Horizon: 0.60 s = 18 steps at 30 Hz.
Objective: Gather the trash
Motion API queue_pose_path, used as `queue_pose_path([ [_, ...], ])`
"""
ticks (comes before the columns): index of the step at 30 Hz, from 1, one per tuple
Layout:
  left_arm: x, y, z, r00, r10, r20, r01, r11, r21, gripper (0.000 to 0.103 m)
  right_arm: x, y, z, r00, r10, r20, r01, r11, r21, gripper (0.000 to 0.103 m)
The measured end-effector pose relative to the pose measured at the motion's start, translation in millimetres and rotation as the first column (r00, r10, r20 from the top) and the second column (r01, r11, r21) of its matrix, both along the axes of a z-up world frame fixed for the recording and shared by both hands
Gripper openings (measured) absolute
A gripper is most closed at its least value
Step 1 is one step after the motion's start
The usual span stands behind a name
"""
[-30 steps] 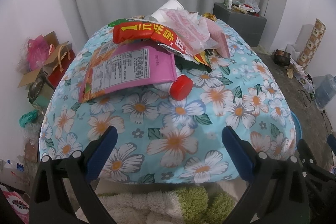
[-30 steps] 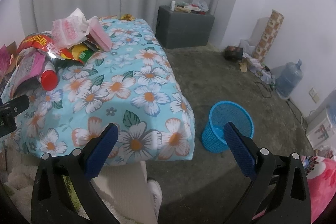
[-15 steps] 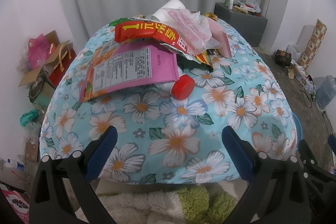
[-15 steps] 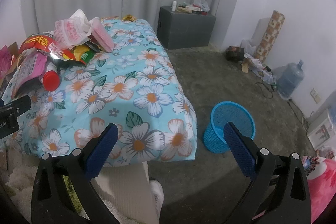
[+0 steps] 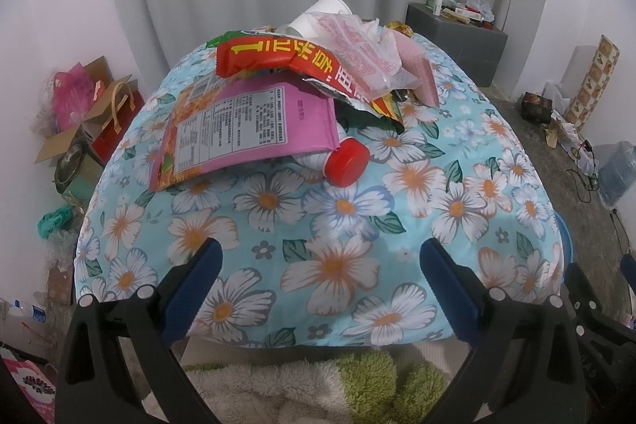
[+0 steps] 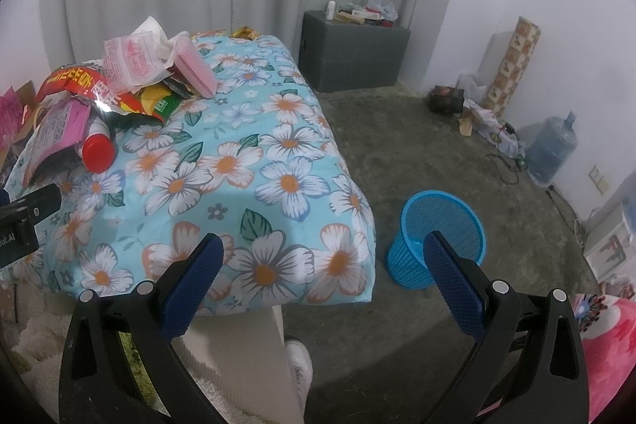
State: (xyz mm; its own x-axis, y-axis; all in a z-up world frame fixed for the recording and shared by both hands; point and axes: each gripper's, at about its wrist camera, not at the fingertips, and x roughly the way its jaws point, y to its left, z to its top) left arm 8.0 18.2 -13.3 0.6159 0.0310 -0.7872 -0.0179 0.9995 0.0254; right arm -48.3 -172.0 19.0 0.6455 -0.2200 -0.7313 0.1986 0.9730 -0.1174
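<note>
A heap of trash lies at the far end of a table under a blue flowered cloth (image 5: 326, 225). In it are a pink snack bag (image 5: 254, 126), a red wrapper (image 5: 278, 58), a clear pink-printed bag (image 5: 357, 46), a white paper cup (image 5: 318, 14) and a bottle with a red cap (image 5: 348, 161). My left gripper (image 5: 322, 265) hangs open over the near part of the cloth, short of the heap. My right gripper (image 6: 324, 261) is open too, above the table's near right corner. A blue mesh basket (image 6: 441, 237) stands on the floor to the right of the table (image 6: 238, 161). The heap (image 6: 119, 86) sits at its left.
A grey cabinet (image 6: 353, 50) with small items stands by the curtain. A water jug (image 6: 550, 153), cables and a patterned box (image 6: 512, 62) line the right wall. Cardboard boxes and bags (image 5: 87, 118) crowd the floor at the left. A person's shoe (image 6: 298, 368) shows below the table edge.
Both grippers have crept slightly forward toward the table; the heap and the basket look a little larger. Nothing was grasped.
</note>
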Motion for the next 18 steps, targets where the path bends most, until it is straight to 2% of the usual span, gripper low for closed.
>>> queue_pose_path([
  [18, 0.3, 1.5, -0.2, 1.000, 0.002, 0.004, -0.002, 1.000, 0.003, 0.098, 2.0, -2.5, -1.2, 1.000, -0.003, -0.004, 0.003, 1.000, 0.005, 0.096],
])
